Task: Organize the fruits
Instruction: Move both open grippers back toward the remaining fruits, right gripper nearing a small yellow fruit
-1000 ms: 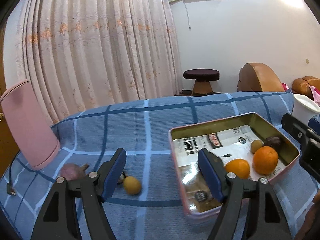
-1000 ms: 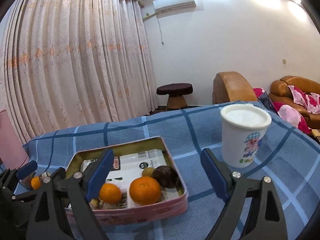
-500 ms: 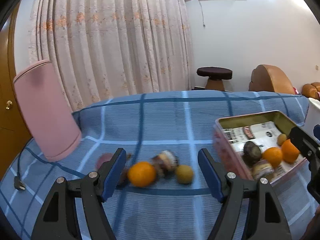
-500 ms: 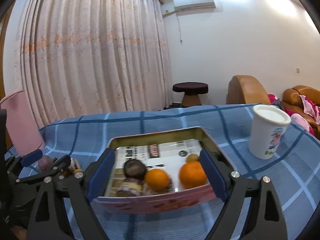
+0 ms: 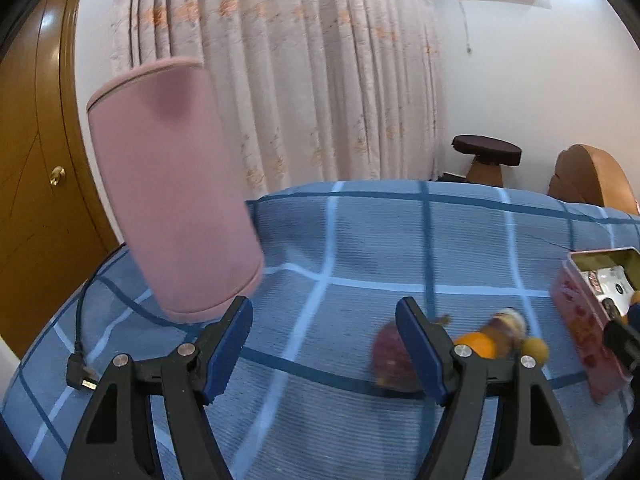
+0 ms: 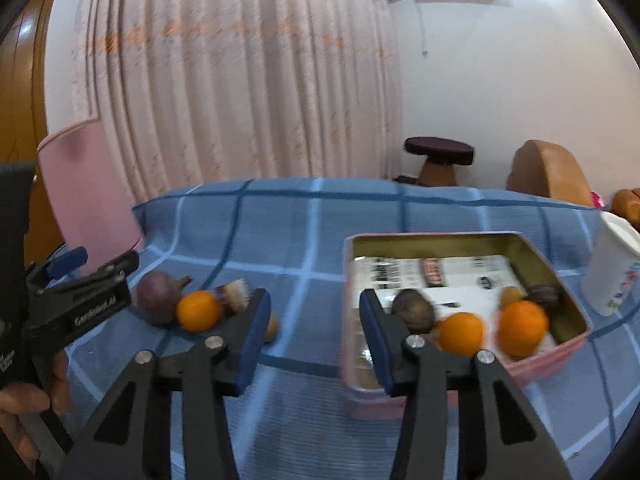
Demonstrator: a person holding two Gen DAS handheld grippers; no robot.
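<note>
A pink tin box (image 6: 532, 372) on the blue checked cloth holds two oranges (image 6: 522, 328), dark fruits (image 6: 414, 312) and a small yellow fruit. Left of it lie loose fruits: a purple fruit (image 6: 158, 292), an orange (image 6: 199, 311), a brown-white fruit (image 6: 234, 294) and a small yellow one (image 6: 271, 328). They also show in the left wrist view, the purple fruit (image 5: 390, 356) and orange (image 5: 476, 344) behind my right finger. My left gripper (image 5: 324, 350) is open and empty, aimed left of the fruits; it also shows in the right wrist view (image 6: 80, 276). My right gripper (image 6: 314, 334) is open and empty between fruits and tin.
A tall pink cylinder (image 5: 172, 216) stands at the cloth's left side, with a black cable and plug (image 5: 80, 376) beside it. A white cup (image 6: 614, 268) stands right of the tin (image 5: 588, 320). Curtain, a stool (image 6: 438, 158) and brown sofas are behind the table.
Both views have swung left. The loose fruits now sit right of my left gripper's gap, and the pink cylinder looms nearer. The tin has shifted right in the right wrist view. Both grippers stay open.
</note>
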